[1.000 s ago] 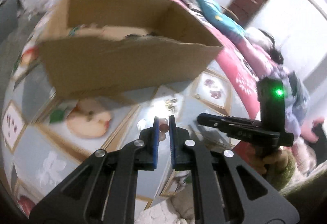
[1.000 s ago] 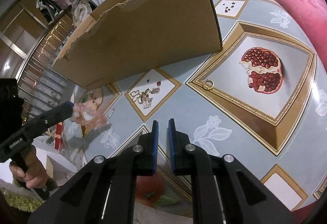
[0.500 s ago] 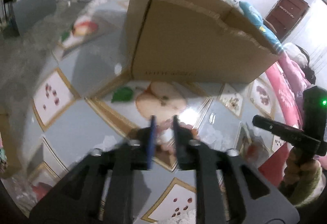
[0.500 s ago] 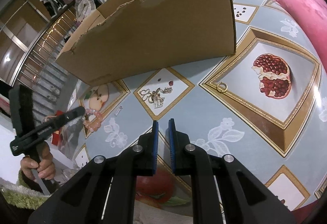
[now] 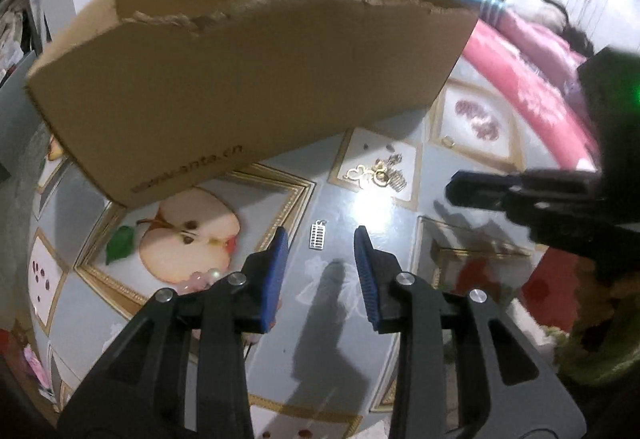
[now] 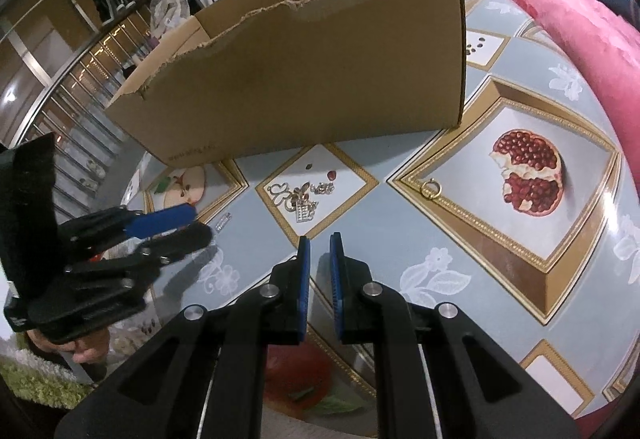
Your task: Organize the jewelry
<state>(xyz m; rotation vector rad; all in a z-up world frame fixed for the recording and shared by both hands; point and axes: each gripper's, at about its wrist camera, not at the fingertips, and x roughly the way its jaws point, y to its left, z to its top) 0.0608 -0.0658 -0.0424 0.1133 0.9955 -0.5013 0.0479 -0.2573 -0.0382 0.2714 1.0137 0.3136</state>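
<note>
Step in hand, as judged: picking loose jewelry off the desk for the cardboard box. The left tongs stand spread and empty, lined up on a small silver charm lying near the box's front wall. The right tongs are nearly pressed together, pinching nothing.

Next move calls for lowering the left tongs astride the charm and closing; it is flat and thin, so it may slip.

The left view shows pink beads beside its tongs. The right view alone shows the jewelry cluster and gold ring clearly.
</note>
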